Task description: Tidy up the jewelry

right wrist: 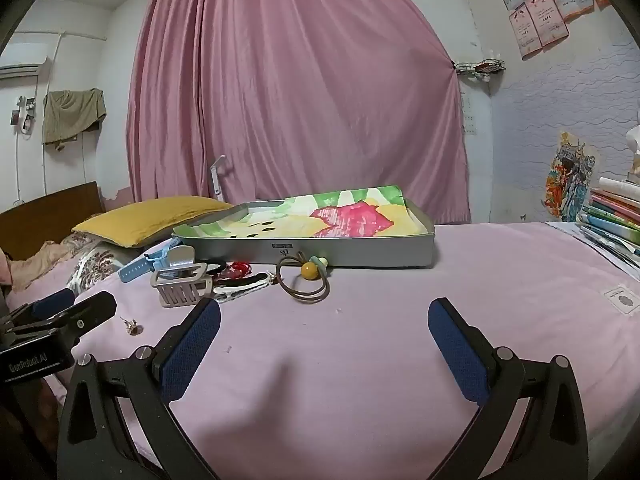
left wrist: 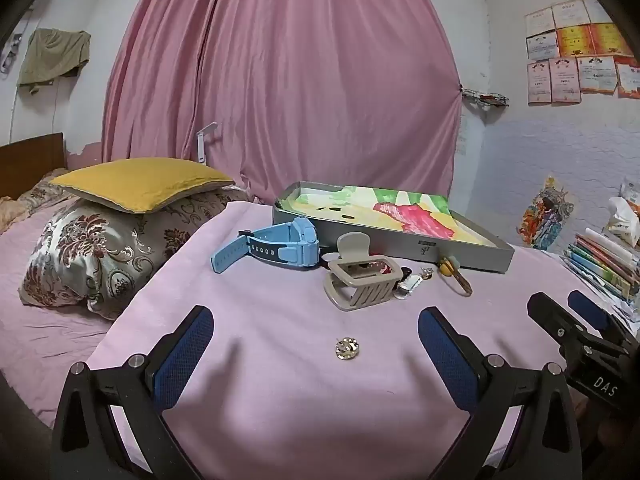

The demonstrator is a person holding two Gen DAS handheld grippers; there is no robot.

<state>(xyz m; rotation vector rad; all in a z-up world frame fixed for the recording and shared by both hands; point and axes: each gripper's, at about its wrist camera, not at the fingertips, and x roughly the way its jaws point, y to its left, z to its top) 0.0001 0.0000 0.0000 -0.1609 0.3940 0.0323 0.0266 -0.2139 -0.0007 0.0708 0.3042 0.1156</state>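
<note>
A grey box (left wrist: 400,246) (right wrist: 360,250) lined with a colourful cloth lies on the pink sheet. In front of it sit a blue watch (left wrist: 280,246) (right wrist: 138,268), a beige hair claw (left wrist: 362,280) (right wrist: 182,280), a brown hair tie with a yellow bead (right wrist: 306,280) (left wrist: 452,272) and small clips (right wrist: 240,286). A small silver earring (left wrist: 347,349) (right wrist: 132,326) lies alone, just ahead of my left gripper (left wrist: 316,334), which is open over it. My right gripper (right wrist: 324,328) is open too, above bare sheet, nothing between its fingers.
A yellow pillow (left wrist: 140,186) on a floral one (left wrist: 100,252) lies to the left. Stacked books and papers (right wrist: 616,216) sit at the right edge. A pink curtain (left wrist: 280,80) hangs behind. The two grippers are side by side, close together.
</note>
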